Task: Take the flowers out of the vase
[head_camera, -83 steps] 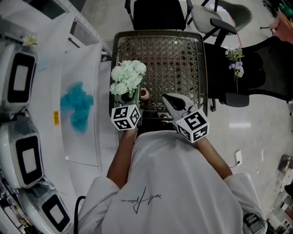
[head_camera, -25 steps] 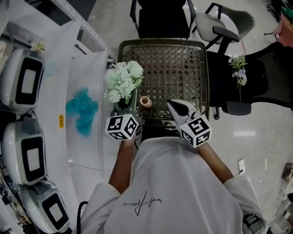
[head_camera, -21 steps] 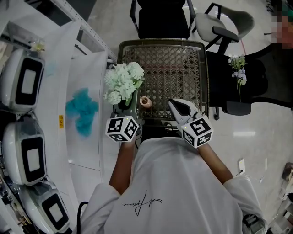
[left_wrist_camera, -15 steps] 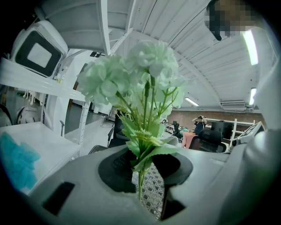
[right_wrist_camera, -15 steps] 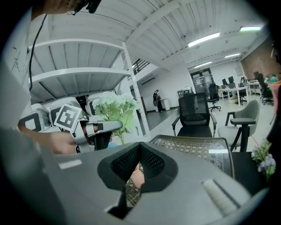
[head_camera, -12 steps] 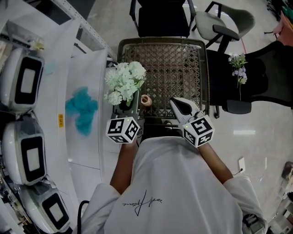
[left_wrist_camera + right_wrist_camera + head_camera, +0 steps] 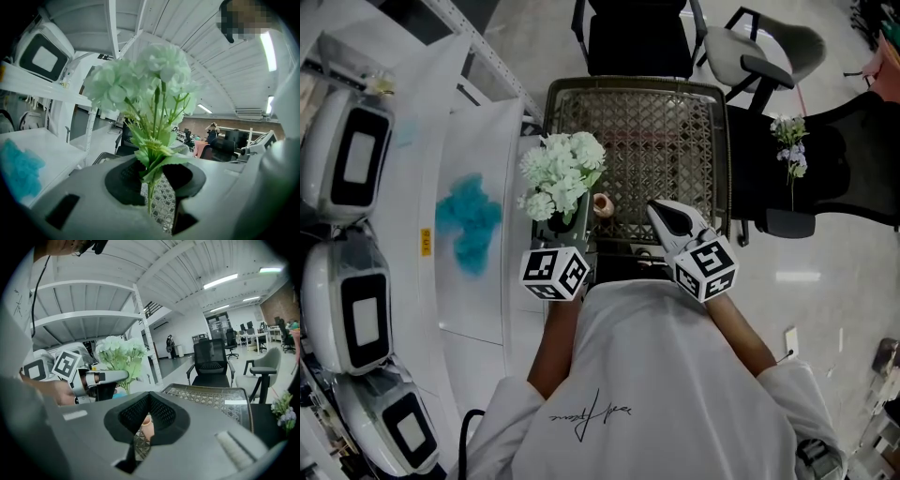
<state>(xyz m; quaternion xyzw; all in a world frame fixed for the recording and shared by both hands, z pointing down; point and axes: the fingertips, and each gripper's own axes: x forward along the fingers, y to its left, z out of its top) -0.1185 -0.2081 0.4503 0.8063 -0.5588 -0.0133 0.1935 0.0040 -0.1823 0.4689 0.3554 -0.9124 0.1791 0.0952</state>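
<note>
Over mesh table (image 7: 628,122), flowers (image 7: 562,169) are being held upright, stems clamped in left gripper (image 7: 152,185), just left of the emptied vase (image 7: 601,203); right gripper (image 7: 664,214) is being held closed, empty.

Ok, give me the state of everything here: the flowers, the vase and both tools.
White flowers: out of the vase, stems gripped in the left tool.
Vase: upright on the woven table, no flowers in it.
Left tool: shut on the flower stems.
Right tool: shut, holding nothing.
Small flower bunch: lying on the black chair.
</note>
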